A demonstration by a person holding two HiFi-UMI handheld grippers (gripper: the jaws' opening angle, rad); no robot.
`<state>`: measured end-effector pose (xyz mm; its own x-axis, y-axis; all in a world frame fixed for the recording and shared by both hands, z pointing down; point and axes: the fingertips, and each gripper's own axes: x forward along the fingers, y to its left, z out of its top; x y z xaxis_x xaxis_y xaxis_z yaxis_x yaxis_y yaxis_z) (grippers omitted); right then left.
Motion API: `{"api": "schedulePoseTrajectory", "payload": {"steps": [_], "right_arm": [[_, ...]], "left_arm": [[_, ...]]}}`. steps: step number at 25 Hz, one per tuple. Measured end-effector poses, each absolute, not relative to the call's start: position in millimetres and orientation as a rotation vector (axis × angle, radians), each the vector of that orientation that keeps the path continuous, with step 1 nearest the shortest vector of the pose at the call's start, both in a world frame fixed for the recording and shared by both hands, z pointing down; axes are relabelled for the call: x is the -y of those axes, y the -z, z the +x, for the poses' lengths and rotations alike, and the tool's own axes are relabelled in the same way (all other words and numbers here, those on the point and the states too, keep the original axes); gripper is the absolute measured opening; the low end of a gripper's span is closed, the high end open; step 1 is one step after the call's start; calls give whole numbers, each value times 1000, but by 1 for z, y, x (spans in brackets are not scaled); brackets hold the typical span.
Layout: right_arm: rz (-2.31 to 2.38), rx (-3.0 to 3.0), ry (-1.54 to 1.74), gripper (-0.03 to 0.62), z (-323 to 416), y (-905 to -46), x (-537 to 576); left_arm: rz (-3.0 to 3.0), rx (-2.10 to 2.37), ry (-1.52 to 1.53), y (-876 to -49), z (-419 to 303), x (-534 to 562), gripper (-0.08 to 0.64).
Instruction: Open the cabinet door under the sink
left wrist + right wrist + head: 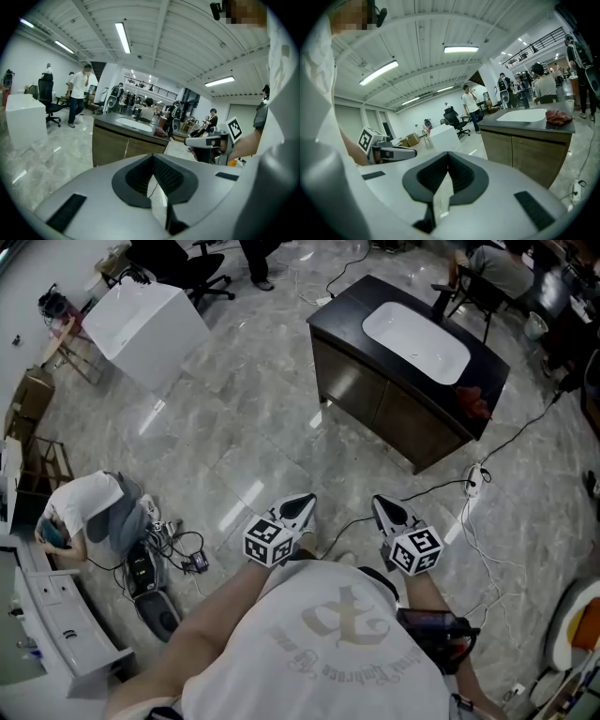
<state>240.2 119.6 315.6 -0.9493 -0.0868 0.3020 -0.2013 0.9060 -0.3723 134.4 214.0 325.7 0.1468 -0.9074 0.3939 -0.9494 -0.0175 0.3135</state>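
Note:
The sink cabinet [375, 399] stands on the floor ahead and to the right, with a dark top, a white basin [415, 340] and two brown doors, both closed. A red cloth [473, 401] lies on its right end. My left gripper [298, 509] and right gripper [389, 512] are held side by side in front of my chest, well short of the cabinet, both shut and empty. In the left gripper view the doors [119, 147] show beyond the left gripper [152, 157]. The right gripper view has the doors [525, 157] to the right of the right gripper [447, 154].
A white box [145, 320] stands at the far left. A person [89, 512] crouches by gear on the floor at left. Black cables [478, 549] and a power strip [473, 484] lie right of the cabinet. People and office chairs stand behind it.

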Motion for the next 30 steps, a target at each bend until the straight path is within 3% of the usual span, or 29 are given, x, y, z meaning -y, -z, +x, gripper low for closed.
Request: {"api": "schedulePoseTrajectory", "payload": {"steps": [30], "right_arm": [[479, 2709, -463, 14, 64, -304, -41]], "left_arm": [[2038, 1662, -92, -323, -77, -141, 11]]}}
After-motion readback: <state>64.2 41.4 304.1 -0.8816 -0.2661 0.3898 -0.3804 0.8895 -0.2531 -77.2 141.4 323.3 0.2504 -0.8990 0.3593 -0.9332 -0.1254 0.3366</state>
